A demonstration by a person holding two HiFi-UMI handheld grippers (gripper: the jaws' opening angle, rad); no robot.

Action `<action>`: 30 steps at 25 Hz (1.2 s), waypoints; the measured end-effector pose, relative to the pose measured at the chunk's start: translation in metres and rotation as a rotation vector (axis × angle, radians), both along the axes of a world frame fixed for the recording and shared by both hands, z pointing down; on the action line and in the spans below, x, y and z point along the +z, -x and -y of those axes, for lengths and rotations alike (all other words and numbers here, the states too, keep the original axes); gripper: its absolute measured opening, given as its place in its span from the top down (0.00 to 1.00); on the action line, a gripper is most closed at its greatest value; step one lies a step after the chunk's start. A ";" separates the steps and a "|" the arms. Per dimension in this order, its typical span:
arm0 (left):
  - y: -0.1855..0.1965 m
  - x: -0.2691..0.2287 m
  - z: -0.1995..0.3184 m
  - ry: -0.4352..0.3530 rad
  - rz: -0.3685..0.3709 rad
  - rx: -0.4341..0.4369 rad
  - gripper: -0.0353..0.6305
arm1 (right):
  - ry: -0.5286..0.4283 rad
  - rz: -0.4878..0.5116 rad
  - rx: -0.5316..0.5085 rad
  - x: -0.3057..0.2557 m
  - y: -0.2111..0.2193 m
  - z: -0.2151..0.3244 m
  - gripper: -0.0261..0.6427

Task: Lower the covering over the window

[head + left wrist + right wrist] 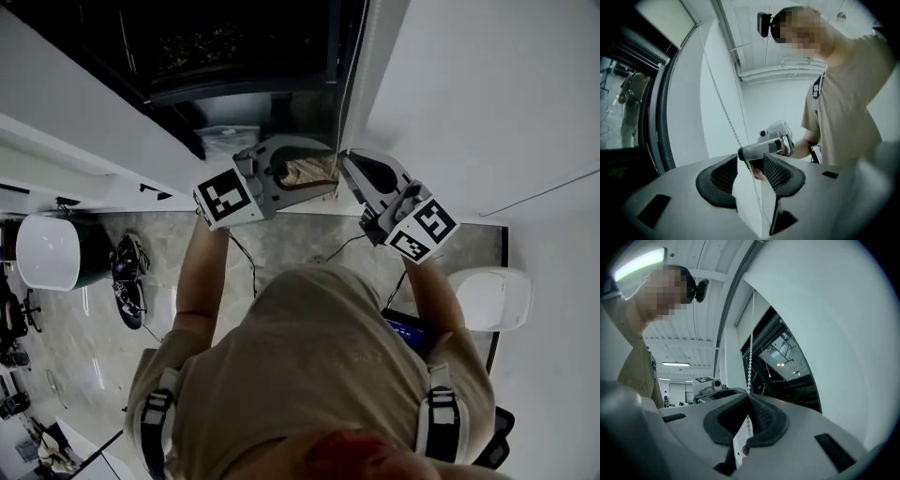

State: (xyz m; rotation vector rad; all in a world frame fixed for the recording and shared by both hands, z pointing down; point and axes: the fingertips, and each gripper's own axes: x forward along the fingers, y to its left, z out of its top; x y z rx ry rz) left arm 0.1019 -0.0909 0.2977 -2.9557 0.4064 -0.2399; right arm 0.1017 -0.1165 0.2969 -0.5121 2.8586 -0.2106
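White bead chain [751,366] runs vertically, pinched by the closed right gripper [749,397], loose inside the wide-open left gripper [750,161].

The left gripper [323,174] and right gripper [354,171] nearly touch beside the window [234,47] cord [349,84].

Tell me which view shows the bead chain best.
The right gripper view: the bead chain hangs close, single beads distinct beside the dark window, running down into the shut right tongs. The left gripper view shows it thinner, slanting down between the open left tongs. The head view gives only a faint line.
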 end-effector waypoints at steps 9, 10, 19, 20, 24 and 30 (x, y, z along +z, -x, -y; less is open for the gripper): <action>0.004 -0.048 0.038 0.068 -0.307 -0.211 0.89 | 0.021 -0.104 -0.054 0.044 0.016 -0.011 0.95; 0.005 -0.046 0.037 0.096 -0.335 -0.218 0.90 | 0.009 -0.119 -0.061 0.045 0.018 -0.012 0.94; 0.013 0.016 0.030 0.106 -0.209 -0.309 0.91 | -0.029 0.113 -0.035 -0.017 -0.011 0.013 0.78; 0.009 0.024 0.026 0.127 -0.211 -0.299 0.91 | -0.061 0.102 -0.032 -0.024 -0.007 0.010 0.78; 0.011 0.030 0.016 0.142 -0.236 -0.287 0.91 | -0.111 0.052 0.009 -0.030 0.006 0.010 0.93; 0.023 0.031 0.016 0.130 -0.197 -0.275 0.91 | -0.128 0.017 -0.050 -0.031 0.028 0.004 0.92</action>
